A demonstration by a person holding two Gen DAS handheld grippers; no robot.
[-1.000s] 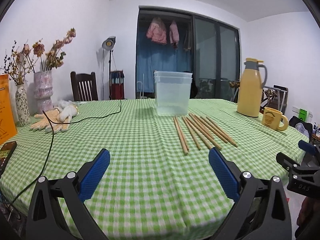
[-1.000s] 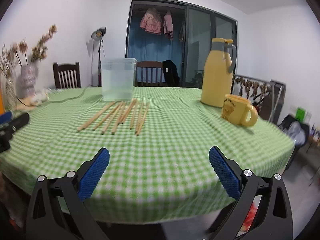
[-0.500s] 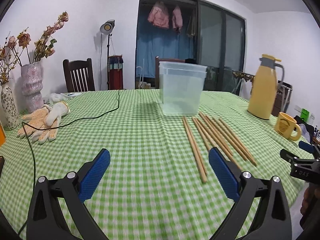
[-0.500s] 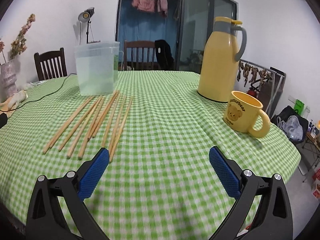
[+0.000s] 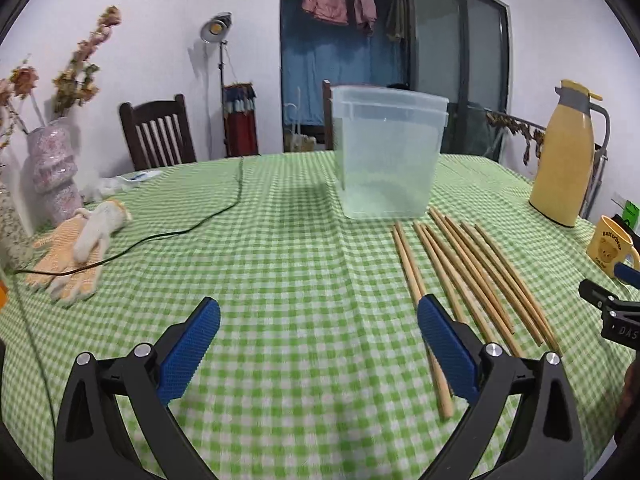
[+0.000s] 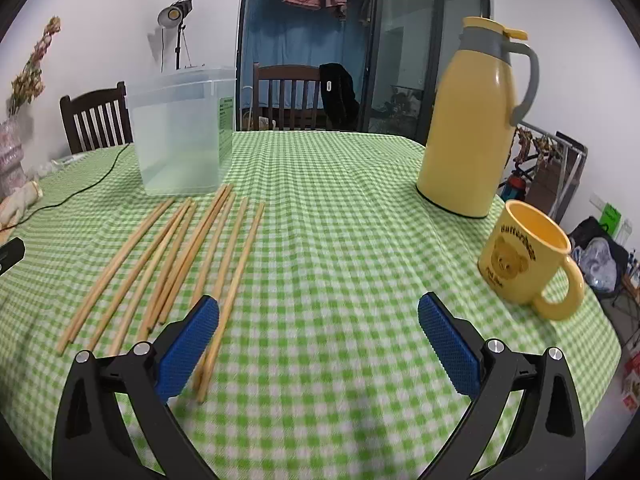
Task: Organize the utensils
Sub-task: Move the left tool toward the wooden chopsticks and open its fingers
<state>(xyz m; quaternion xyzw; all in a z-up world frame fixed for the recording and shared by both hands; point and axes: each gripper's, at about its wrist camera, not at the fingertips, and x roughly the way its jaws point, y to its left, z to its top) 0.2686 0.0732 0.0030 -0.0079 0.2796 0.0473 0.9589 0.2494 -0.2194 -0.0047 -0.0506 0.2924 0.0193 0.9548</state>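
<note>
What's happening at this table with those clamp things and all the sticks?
A person holds a two-finger gripper in each hand, tidying utensils. Both the left gripper and right gripper are open and hold nothing. The wooden chopsticks lie loose on the checked tablecloth, in front of an empty clear plastic container. None is in it yet.

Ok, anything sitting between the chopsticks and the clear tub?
Nothing visible. The chopsticks fan out on bare tablecloth right in front of the clear tub; jug and mug stand off to the right.

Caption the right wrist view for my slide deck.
Open right gripper above loose chopsticks near a clear container.
</note>
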